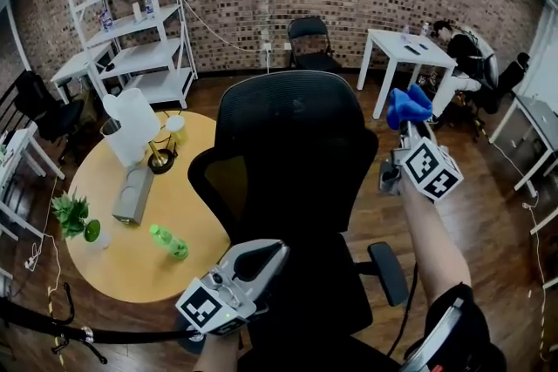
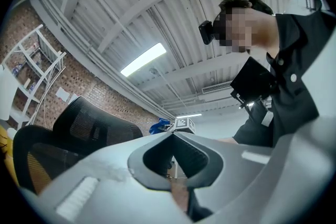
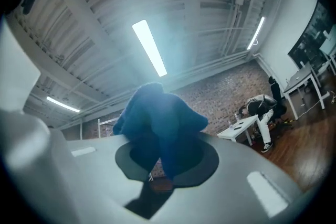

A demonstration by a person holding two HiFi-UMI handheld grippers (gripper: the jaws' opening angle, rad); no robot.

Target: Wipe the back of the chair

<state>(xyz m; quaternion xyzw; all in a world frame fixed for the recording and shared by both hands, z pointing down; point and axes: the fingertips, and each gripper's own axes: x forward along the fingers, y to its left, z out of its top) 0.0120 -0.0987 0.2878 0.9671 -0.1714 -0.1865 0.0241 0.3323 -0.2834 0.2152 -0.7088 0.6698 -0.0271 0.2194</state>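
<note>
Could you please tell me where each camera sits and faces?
Head view: on the person's head, steeply down at the office chair; left gripper and right gripper show.
Left gripper view: on the left gripper, tilted toward the ceiling; person's torso shows.
Right gripper view: on the right gripper, aimed upward past its blue cloth.
Shared: head and left views show chair and cloth.

The middle of the head view is filled by the tall mesh chair back (image 1: 292, 144), whose top edge is left exposed. To its right, open wooden floor (image 1: 497, 222) is seen between it and the white worktop (image 1: 405, 48). The right claw (image 1: 408, 126) is held in that gap, apart from the mesh. Lower on that side, passage is narrowed by the armrest (image 1: 388, 273). On the left, the way is blocked by the round yellow worktop (image 1: 131, 266), set close beside the chair and cluttered with a white container (image 1: 131, 125), a green bottle (image 1: 168, 241) and a plant (image 1: 70, 213).
</note>
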